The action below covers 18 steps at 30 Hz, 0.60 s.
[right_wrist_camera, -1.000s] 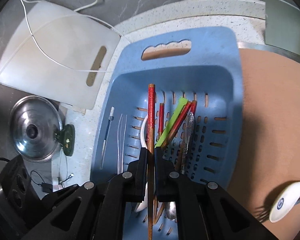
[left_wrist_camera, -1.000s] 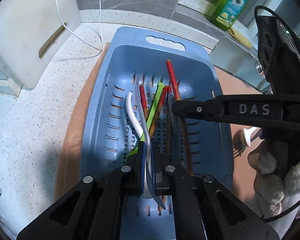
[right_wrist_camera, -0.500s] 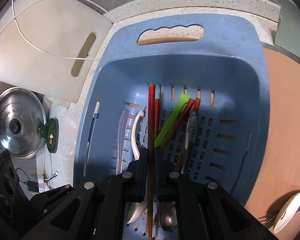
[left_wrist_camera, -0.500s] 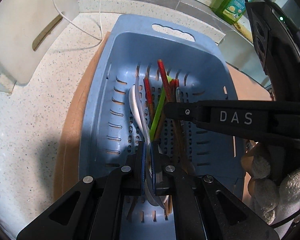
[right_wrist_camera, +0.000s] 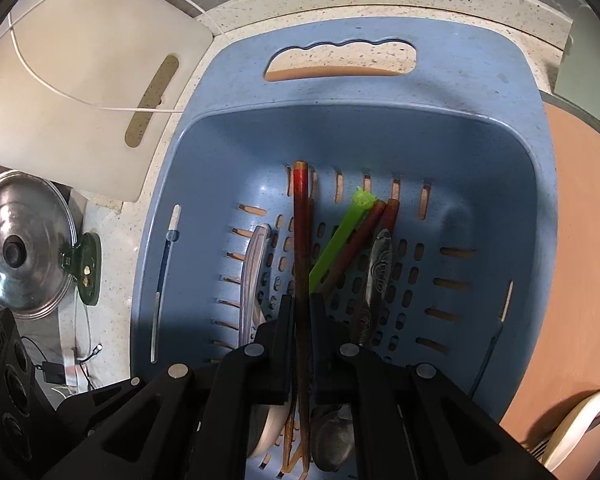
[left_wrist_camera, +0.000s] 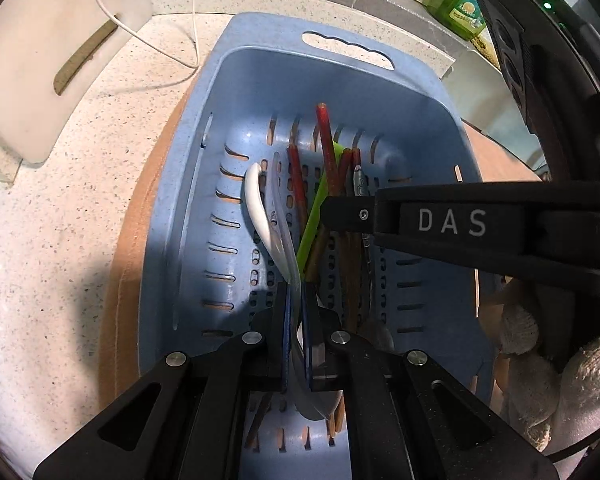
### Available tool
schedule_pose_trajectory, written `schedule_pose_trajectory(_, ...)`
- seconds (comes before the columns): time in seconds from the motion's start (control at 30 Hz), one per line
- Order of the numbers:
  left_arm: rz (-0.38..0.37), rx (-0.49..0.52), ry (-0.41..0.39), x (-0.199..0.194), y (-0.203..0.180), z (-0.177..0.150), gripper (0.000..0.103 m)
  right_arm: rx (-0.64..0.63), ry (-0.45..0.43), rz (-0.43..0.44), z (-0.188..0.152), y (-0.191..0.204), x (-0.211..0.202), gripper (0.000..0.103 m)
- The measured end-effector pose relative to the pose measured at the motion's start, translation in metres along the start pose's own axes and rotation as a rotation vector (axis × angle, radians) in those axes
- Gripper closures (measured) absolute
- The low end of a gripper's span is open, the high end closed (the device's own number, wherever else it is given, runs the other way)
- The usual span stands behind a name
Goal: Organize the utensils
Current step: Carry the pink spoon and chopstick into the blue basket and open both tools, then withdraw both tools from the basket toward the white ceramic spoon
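Between left claw (left_wrist_camera: 296, 332) pads, clear plastic spoon (left_wrist_camera: 284, 232) pinched; between right claw (right_wrist_camera: 302, 340) pads, red chopstick (right_wrist_camera: 301, 240) clamped, both low inside blue basket (right_wrist_camera: 500, 92) ahead, probably for laying alongside utensils already there.

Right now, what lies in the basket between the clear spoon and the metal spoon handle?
In the right wrist view, between the clear spoon and the metal spoon handle lie red-topped chopsticks, one clamped in the right gripper, and a green utensil.
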<state>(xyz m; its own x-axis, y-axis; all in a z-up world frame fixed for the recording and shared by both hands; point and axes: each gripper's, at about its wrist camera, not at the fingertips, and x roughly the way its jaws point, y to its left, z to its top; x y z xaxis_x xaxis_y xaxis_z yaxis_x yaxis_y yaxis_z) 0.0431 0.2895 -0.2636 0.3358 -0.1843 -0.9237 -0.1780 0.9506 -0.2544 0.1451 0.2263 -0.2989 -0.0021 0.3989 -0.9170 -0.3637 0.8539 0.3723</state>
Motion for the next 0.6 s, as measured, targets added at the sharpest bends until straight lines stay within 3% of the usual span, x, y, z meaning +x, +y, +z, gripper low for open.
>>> schedule_pose_trajectory(0.23,0.004,-0.001,0.006,0.003,-0.001,0.002,0.099,-0.009,0.004,0.004,0.001,0.001,-0.001,0.095)
schedule_pose_trajectory(0.6,0.025,-0.032,-0.009,-0.006,0.004,-0.001,0.098,-0.031,-0.037,0.057,-0.004,-0.002,-0.029,0.083)
